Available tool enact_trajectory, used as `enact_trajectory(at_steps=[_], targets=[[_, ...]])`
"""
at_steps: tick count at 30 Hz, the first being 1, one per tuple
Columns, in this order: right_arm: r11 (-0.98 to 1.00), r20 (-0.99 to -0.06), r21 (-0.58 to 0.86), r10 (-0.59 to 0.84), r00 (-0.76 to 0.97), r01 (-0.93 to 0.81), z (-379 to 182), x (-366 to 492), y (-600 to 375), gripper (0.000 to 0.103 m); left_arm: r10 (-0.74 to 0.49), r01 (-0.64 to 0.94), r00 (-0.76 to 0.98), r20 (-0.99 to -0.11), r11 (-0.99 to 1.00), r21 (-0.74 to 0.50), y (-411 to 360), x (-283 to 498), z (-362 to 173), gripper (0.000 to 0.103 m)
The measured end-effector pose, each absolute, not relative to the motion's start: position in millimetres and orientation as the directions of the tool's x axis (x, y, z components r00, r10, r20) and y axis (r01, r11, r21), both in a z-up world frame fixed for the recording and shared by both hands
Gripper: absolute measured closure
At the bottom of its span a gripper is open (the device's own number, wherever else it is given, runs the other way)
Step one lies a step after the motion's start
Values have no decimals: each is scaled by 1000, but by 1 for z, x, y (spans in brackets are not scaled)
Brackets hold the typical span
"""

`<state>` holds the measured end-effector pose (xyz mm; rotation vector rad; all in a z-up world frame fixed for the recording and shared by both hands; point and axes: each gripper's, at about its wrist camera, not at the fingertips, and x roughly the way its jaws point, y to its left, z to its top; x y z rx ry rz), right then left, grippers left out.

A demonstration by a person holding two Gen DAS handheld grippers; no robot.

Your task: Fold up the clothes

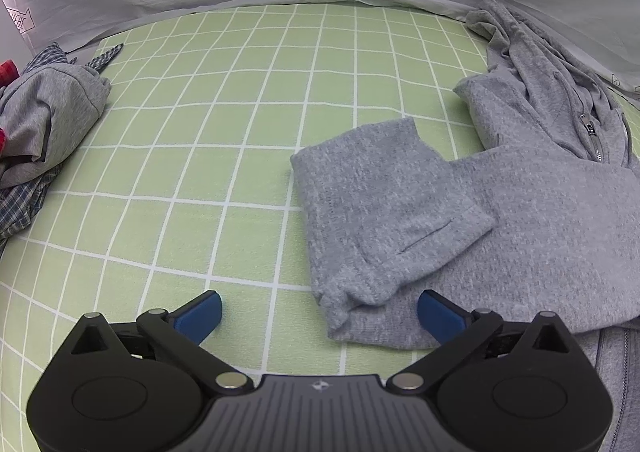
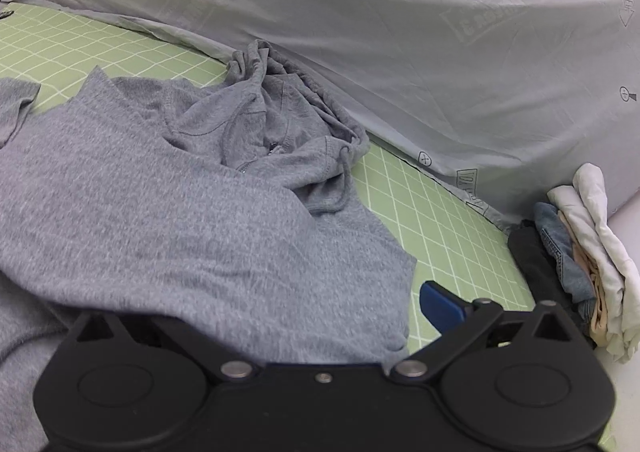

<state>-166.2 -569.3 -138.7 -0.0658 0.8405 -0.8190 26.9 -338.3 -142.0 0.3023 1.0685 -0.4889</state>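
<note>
Left wrist view has my left gripper [image 1: 319, 312] spread wide over the green grid sheet [image 1: 192, 156], grabbing nothing, the grey hoodie [image 1: 520, 204] lying just ahead with one sleeve [image 1: 384, 188] folded across. My right gripper [image 2: 320, 316] is spread too, hoodie fabric draped over its left finger. Folded clothes [image 2: 580, 260] sit off right.

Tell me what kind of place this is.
Likely a bedroom, on a bed: a green checked sheet serves as the work surface, a carrot-print quilt is bunched behind it, and a stack of folded clothes sits beside the grey hoodie.
</note>
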Motion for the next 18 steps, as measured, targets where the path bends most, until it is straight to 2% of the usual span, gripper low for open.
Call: enact_trajectory(at_steps=[5,12,18], targets=[[691,-640,-312,-660,393,652,-140,-155,-585,0,-238,522,393,-888,853,2,-337,26,-142,0],[582,-729,-82,-589,349,809,-144,-196,-626,0,-243,527,392,-887,850,0,-336,28,-142,0],[578,-760,13,-525,384,816,-150,-217,-637,0,-244,527,392,-887,850,-1,-335,28,-142,0]])
